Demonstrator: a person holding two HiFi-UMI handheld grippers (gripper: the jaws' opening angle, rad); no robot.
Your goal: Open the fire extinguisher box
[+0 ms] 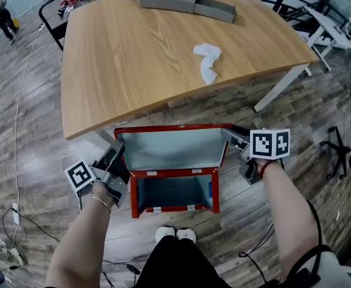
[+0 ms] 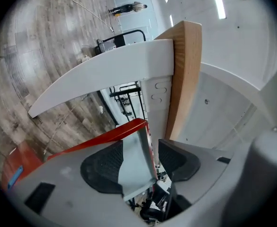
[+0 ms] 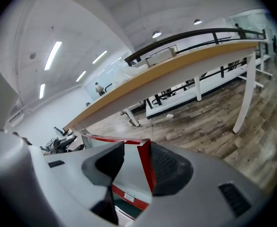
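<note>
The red fire extinguisher box (image 1: 174, 207) stands on the floor by my feet, with its lid (image 1: 172, 149) raised and the grey inside facing me. My left gripper (image 1: 118, 153) is at the lid's left edge. In the left gripper view the lid's (image 2: 134, 167) edge runs between the jaws of the left gripper (image 2: 143, 161): it lies against one pad, and a gap shows at the other. My right gripper (image 1: 230, 135) is at the lid's top right corner. In the right gripper view the right gripper (image 3: 131, 162) is closed on the lid's red rim (image 3: 145, 167).
A wooden table (image 1: 133, 59) stands just behind the box, its edge over the lid. It carries a white cloth (image 1: 208, 62) and grey trays (image 1: 187, 2). A white table leg (image 1: 280, 89) slants at the right. Cables (image 1: 13, 221) lie on the floor at the left.
</note>
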